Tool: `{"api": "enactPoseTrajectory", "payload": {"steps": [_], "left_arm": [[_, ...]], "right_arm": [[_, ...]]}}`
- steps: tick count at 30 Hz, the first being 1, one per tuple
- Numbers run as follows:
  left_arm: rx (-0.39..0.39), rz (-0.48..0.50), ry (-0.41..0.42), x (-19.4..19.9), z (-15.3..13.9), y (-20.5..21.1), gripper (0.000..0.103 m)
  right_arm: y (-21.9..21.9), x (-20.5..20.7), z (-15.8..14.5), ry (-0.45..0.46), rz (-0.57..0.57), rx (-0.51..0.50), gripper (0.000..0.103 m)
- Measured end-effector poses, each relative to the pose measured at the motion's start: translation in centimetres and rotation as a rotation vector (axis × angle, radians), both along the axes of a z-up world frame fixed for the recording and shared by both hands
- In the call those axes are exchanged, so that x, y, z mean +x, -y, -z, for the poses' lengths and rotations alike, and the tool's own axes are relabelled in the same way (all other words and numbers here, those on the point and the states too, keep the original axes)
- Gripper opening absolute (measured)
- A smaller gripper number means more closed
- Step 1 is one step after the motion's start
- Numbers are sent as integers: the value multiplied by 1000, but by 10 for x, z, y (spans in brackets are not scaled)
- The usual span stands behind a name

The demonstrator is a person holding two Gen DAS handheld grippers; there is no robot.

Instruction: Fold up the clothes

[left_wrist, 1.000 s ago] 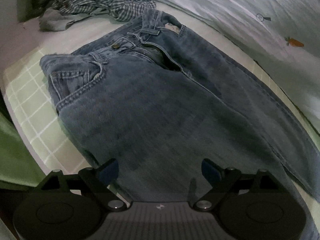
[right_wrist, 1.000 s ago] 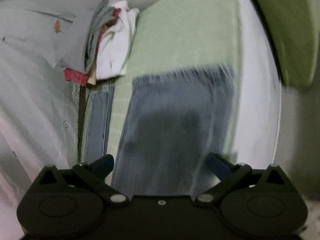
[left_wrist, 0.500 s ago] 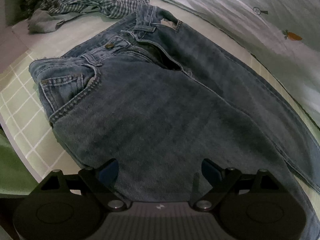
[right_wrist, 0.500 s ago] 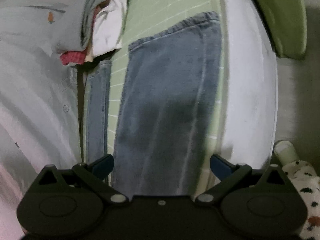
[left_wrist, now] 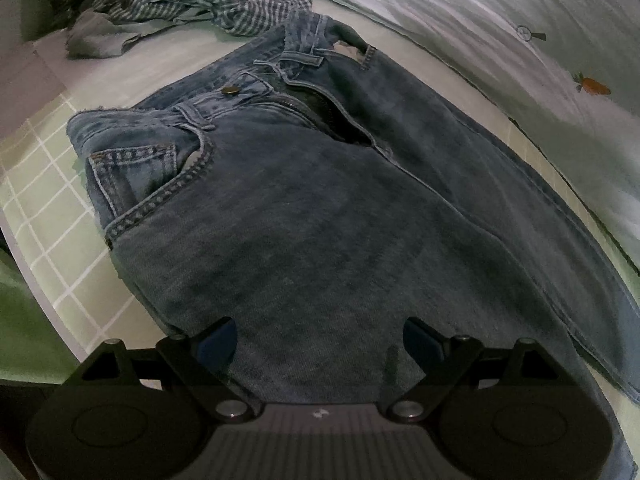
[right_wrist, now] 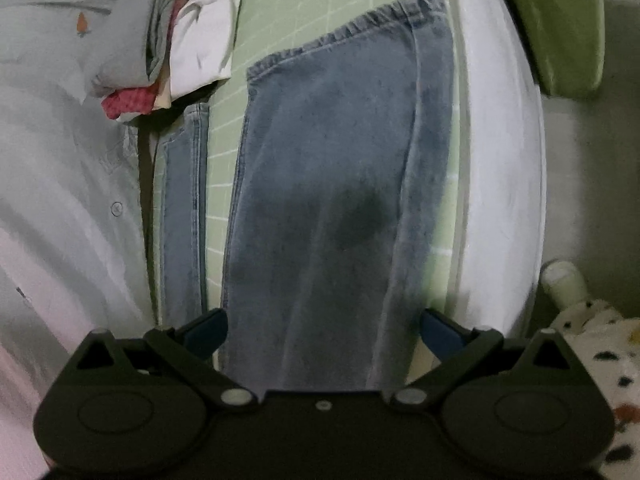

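the right gripper (right_wrist: 322,334) has slid along the faded blue denim jeans (left_wrist: 320,208) toward the near bed edge, so the leg hem (right_wrist: 348,36) now shows whole; likely lining up a fold. both the right and the left gripper (left_wrist: 320,340) hang released, grasping nothing. the jeans lie flat, fly open, legs apart on the green checked bed sheet (left_wrist: 36,200).

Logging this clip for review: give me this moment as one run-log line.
phase: pre-grasp | jeans: flat on bed, unfolded | left gripper: open over hip | right gripper: open over leg | held: nothing
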State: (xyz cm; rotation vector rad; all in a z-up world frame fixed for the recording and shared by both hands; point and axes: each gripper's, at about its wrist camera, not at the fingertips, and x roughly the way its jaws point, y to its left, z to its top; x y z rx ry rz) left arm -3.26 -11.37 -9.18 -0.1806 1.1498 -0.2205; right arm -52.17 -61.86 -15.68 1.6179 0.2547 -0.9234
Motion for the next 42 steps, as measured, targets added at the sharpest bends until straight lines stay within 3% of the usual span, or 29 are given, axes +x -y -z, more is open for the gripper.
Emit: {"api": "enactPoseTrajectory", "payload": {"steps": [6, 12, 19, 24, 30, 36, 40, 42], "left_arm": [[3, 3, -4, 1, 1, 1, 91], [-45, -21, -15, 2, 0, -7, 91], [-220, -132, -45, 2, -2, -39, 91], [-284, -197, -71, 5, -2, -60, 91], [-253, -218, -50, 11, -12, -84, 91], [-226, -293, -48, 23, 0, -106, 91], [-164, -316, -32, 35, 7, -104, 91], [-188, -326, -20, 40, 10, -104, 96]], "right_arm": [[2, 13, 5, 61, -28, 13, 103], [-3, 28, 10, 128, -65, 39, 103], [-7, 32, 7, 118, -65, 11, 103], [-12, 36, 4, 85, -65, -15, 103], [-18, 40, 5, 82, -20, -33, 103], [-23, 42, 6, 88, 15, -46, 103], [-27, 41, 9, 107, 34, -54, 103], [-28, 39, 11, 124, 48, -50, 103]]}}
